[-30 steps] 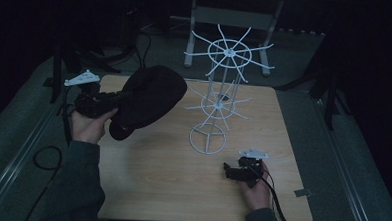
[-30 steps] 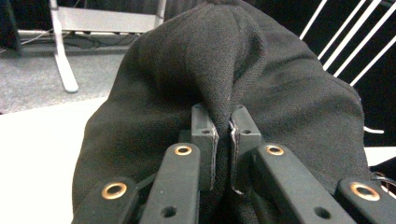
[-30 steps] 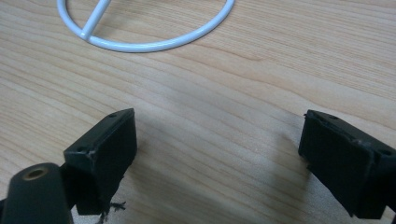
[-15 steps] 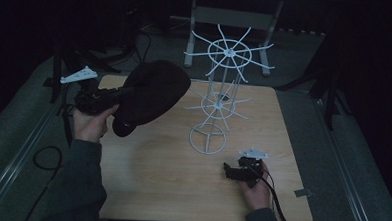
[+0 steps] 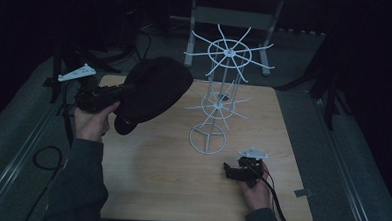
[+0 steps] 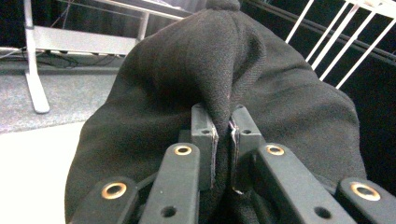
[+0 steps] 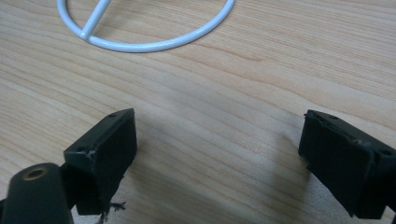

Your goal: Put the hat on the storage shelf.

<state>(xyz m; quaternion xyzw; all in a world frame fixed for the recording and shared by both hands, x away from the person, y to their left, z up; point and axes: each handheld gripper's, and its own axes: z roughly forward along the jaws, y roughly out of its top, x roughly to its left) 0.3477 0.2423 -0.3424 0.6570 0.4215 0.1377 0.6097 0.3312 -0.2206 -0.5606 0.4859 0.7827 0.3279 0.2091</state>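
High view: black hat [image 5: 155, 91] held up off wooden table [image 5: 145, 188] by left gripper [image 5: 127, 90], just left of white wire rack [image 5: 219, 104], near its upper spokes but apart from them. Right gripper [image 5: 230, 171] parked low on the table near rack's ring base, holding nothing

Left gripper view: pads [image 6: 205, 135] clamped shut on a fold of the hat [image 6: 224, 74], fabric bunched between them; rack rods [image 6: 327, 51] at upper right

Right gripper view: jaws spread wide over bare tabletop [image 7: 224, 116], ring base [image 7: 154, 44] ahead

Judged as carry-to-rack step, hanging not yet done. Next move likely: lift hat over a spoke tip, lower crown on, then release; right possibly needed to steady rack
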